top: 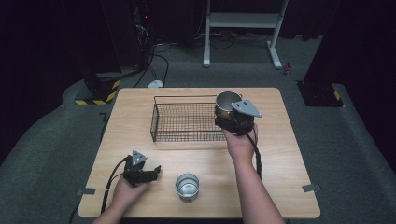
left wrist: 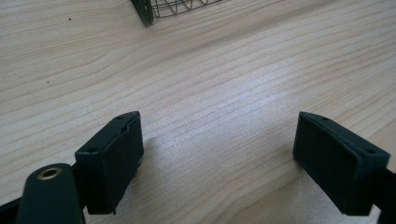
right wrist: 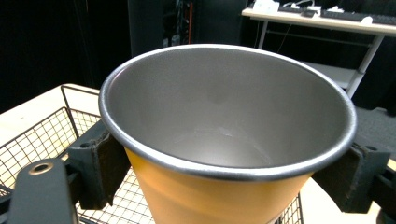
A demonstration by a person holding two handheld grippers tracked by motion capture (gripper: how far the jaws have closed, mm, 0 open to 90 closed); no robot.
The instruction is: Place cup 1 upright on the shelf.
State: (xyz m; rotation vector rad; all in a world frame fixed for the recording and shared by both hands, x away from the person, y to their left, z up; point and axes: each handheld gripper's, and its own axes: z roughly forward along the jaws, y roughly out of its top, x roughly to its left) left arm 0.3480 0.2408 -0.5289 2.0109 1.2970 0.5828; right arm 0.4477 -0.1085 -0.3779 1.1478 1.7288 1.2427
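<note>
The right tool [right wrist: 224, 182] is clamped on an orange, steel-lined cup [right wrist: 219, 196] above the black wire basket [top: 187, 122]; the left tool [left wrist: 219, 163] stands apart over the wooden worktop [left wrist: 224, 84].

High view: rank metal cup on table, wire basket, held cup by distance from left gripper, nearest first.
From the left gripper, low on the table's left:
1. Metal cup, just to its right near the front edge.
2. Wire basket, farther back, mid-table.
3. Held cup, in the right gripper, over the basket's right end.
</note>
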